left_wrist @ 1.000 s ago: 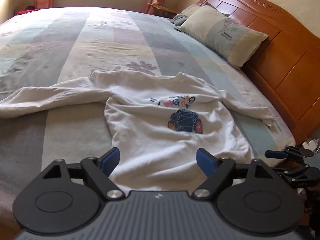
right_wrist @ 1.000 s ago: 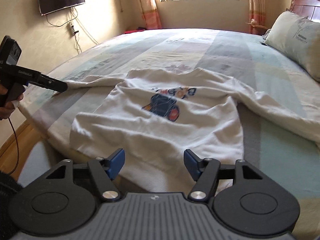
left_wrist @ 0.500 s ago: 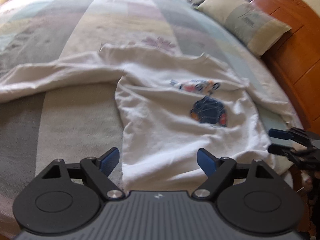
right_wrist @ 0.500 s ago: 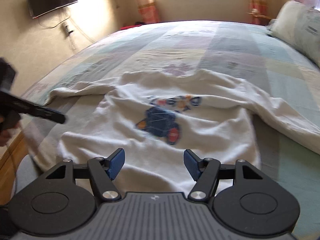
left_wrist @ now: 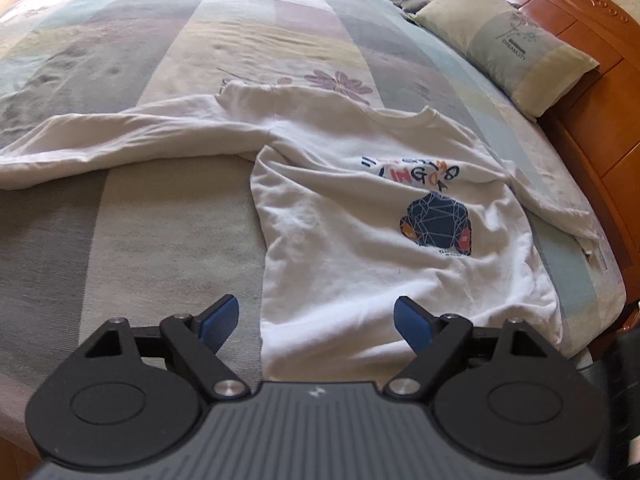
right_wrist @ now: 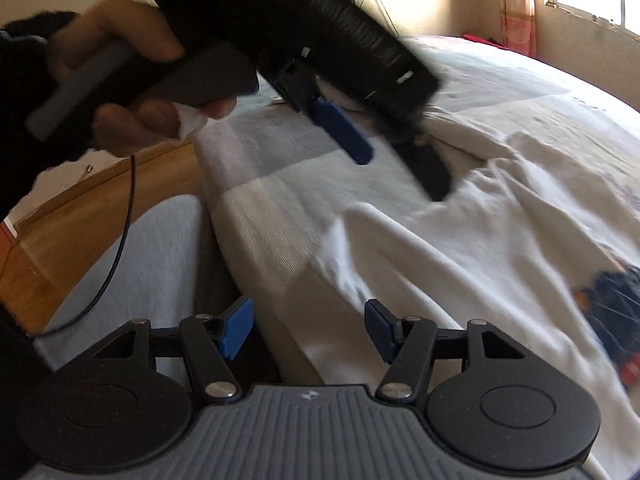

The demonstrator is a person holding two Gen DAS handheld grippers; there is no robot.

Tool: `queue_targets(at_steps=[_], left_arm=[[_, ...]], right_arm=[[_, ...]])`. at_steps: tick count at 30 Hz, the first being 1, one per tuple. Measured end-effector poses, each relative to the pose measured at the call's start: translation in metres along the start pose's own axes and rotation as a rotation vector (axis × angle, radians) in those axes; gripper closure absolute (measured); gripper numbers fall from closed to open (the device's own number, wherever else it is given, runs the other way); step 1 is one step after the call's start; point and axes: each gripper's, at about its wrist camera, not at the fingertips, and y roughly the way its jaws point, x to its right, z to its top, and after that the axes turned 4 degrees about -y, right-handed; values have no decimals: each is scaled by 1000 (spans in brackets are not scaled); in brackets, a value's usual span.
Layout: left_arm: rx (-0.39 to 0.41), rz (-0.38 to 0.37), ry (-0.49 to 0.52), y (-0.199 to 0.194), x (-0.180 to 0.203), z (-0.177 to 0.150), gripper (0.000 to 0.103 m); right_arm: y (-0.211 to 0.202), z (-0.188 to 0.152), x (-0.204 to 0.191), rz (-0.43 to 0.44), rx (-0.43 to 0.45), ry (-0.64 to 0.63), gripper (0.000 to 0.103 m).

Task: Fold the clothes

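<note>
Both grippers empty | left gripper (left_wrist: pixel 316 322) wide over sweatshirt (left_wrist: pixel 384 240) hem | right gripper (right_wrist: pixel 308 330) just narrowing, swung left

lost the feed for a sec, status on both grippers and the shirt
Left gripper open over shirt hem. Right gripper open, just closing slightly, nothing between fingers. Shirt flat on bed, unfolded. Nothing in the way.

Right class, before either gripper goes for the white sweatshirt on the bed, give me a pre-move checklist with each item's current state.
1. Sweatshirt lying print side up on the bed: ok.
2. Sleeves spread out to each side: ok.
3. Left gripper open, nothing between its pads: ok.
4. Right gripper open and empty, jaws just narrowing slightly: ok.
5. Right wrist view sharp enough to aim: not ok, blurred.
6. Bottom hem lying flat: cannot tell, hidden behind the grippers.
</note>
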Motion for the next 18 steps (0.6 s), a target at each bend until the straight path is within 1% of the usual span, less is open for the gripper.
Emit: queue_targets(at_steps=[3,4,5,6,7,8,9,11,15,18], left_arm=[[12,-3,-4,-4,-4,-1,18],[15,-2,-4,-5,-6,-1,18],[18,-2,-6,-5,-7,-1,18],[21,-3,-7,-5,-9,-2,18],[23,-5,-9,-5,-10,-2,18],[24,-9,-11,-5,-11,-2,18],[24,-13,-13,-4,-12,-3,18],[24,-16,-14,-3,-14,-3,18],[25,-16,-3,-3,-15,-3,18],[19,-17,6,-1,-15,-1,18]], right_arm=[[18,-1,-8,-38,-13,-39,36],[20,-2,-12,-63,-12,-68,38],[21,-2,-14,-91,-14,-84,43],[22,-1,-17,-119,-18,-96,55],[20,0,-15,-129,-19,-83,69],[19,1,-12,-134,-20,-64,78],[18,2,-9,-153,-23,-50,91],[15,3,-2,-141,-28,-13,92],[4,7,0,-39,-24,42,92],[3,9,4,15,-48,77,84]])
